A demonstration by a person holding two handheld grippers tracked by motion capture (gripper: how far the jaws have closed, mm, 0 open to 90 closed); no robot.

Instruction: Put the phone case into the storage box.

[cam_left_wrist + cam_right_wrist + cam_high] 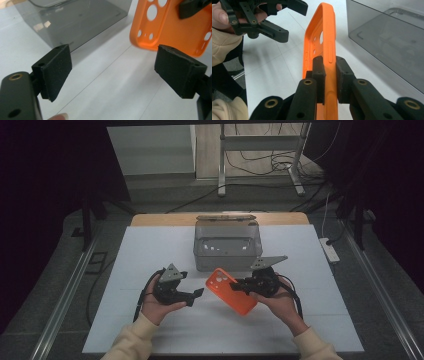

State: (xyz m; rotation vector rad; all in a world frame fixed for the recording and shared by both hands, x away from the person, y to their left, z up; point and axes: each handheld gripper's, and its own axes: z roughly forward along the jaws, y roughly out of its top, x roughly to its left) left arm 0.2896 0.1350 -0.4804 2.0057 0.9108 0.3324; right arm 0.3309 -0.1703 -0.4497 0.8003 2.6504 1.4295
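One glossy orange plastic phone case (231,291), long axis slanting toward the box, clenched edgewise by right gripper (242,285); left gripper (196,295) released.

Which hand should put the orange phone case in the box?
The right. Its tool is already clamped on the orange phone case, right beside the clear grey box. The left tool is open, holds nothing and sits farther from the box.

Phone case (231,290) at table (150,250) centre, clamped in right tool (239,285); box (227,247) behind, toward far edge; left tool (195,295) left, apart.
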